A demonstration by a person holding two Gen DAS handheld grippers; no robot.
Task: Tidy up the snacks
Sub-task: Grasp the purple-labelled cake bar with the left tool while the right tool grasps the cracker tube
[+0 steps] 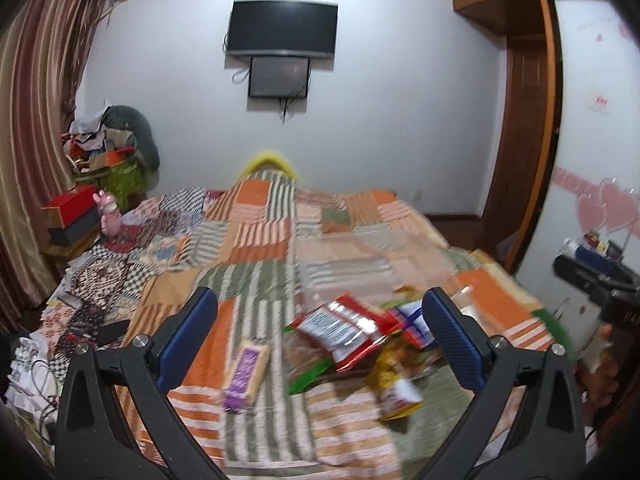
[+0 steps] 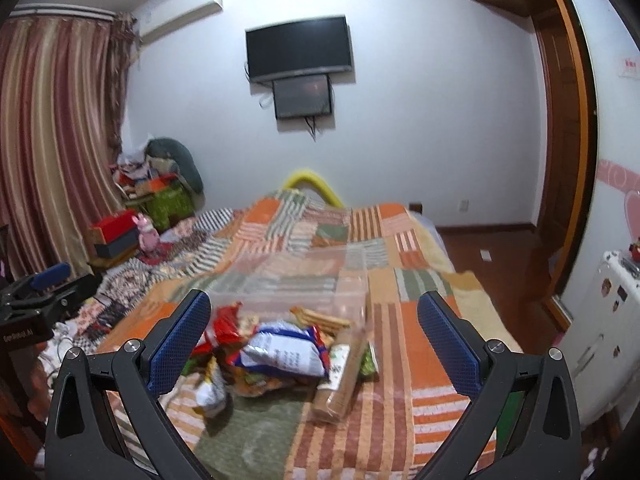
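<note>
A pile of snack packets lies on the patchwork bedspread (image 1: 256, 240). In the left wrist view I see a red packet (image 1: 344, 332), a purple-labelled cracker pack (image 1: 246, 372) lying apart to the left, and a yellow packet (image 1: 396, 388). My left gripper (image 1: 320, 294) hovers open above them, holding nothing. In the right wrist view a white and blue bag (image 2: 288, 350) tops the pile, with a red packet (image 2: 222, 328) to its left and a long biscuit pack (image 2: 340, 376) to its right. A clear plastic box (image 2: 296, 280) stands just behind. My right gripper (image 2: 312, 296) is open and empty.
The bed's right edge drops to a wooden floor (image 2: 480, 244). A white cabinet (image 2: 608, 320) stands at the right. Boxes and a pink toy (image 1: 108, 216) sit on a stand left of the bed, with clutter and cables (image 1: 36, 364) near my left arm.
</note>
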